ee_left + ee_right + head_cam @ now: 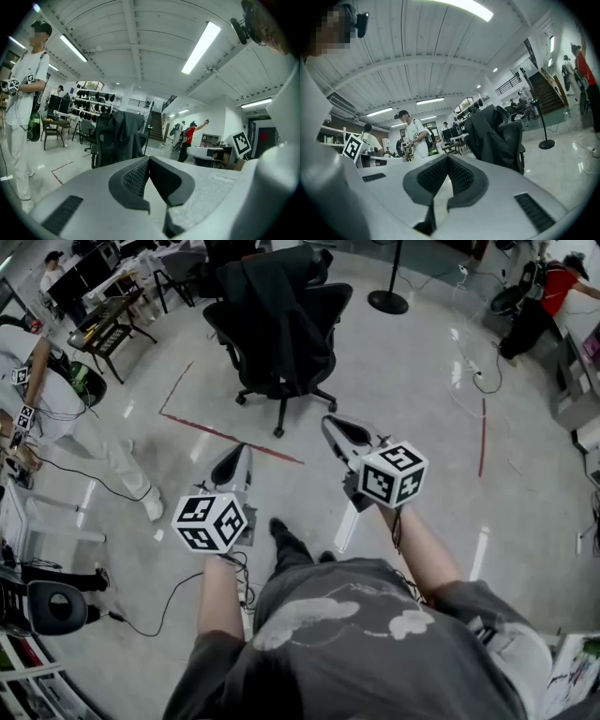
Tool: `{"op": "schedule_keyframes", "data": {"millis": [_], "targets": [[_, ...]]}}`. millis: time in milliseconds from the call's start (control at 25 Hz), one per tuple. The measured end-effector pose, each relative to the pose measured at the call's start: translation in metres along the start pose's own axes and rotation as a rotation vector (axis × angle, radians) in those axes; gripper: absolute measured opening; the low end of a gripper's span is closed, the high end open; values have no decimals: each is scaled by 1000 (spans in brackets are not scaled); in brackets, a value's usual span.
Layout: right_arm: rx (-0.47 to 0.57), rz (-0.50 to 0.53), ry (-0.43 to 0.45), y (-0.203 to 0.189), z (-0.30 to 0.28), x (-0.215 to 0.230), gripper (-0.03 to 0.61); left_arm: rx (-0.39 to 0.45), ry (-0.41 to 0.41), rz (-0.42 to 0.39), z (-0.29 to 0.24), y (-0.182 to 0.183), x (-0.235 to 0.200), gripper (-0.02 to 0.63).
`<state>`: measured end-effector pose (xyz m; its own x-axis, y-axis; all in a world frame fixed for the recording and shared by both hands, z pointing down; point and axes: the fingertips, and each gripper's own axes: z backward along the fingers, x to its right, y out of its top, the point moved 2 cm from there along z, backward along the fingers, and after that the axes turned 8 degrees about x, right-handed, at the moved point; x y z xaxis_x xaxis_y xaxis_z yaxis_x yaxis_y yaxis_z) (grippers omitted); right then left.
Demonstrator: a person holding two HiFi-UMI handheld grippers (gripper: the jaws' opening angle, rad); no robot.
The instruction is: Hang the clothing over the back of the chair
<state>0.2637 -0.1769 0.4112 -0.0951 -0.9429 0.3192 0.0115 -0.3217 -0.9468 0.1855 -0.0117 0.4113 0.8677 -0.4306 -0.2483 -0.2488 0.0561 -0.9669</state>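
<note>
A dark jacket (272, 292) hangs draped over the back of a black office chair (281, 352) on castors, a short way ahead of me across the floor. The left gripper view shows the same jacket (123, 131) beyond the jaws, and the right gripper view shows the jacket (490, 136) too. My left gripper (246, 450) is held low at the left, its jaws shut tip to tip with nothing between them. My right gripper (328, 424) points toward the chair, nearer to it, and is also shut and empty. Neither gripper touches the jacket or the chair.
A person in white (56, 399) stands at the left beside desks. Red tape lines (225, 432) mark the floor before the chair. A pole stand (388, 298) is behind the chair, a person in red (548, 296) is at the far right, and cables (150, 615) trail by my feet.
</note>
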Motion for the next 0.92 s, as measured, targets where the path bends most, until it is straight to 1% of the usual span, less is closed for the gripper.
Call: {"op": "schedule_keyframes", "data": {"millis": [320, 480, 600, 760, 920], "targets": [[-30, 4, -10, -13, 24, 0, -9, -10, 12, 25, 15, -18, 13, 2], [-40, 0, -28, -25, 34, 5, -9, -10, 10, 24, 21, -27, 18, 2], [-43, -11, -35, -25, 39, 7, -9, -16, 12, 26, 25, -29, 22, 2], [-40, -30, -37, -25, 40, 8, -9, -35, 28, 25, 28, -31, 19, 2], [-41, -23, -35, -32, 40, 12, -10, -29, 40, 19, 27, -36, 16, 2]]}}
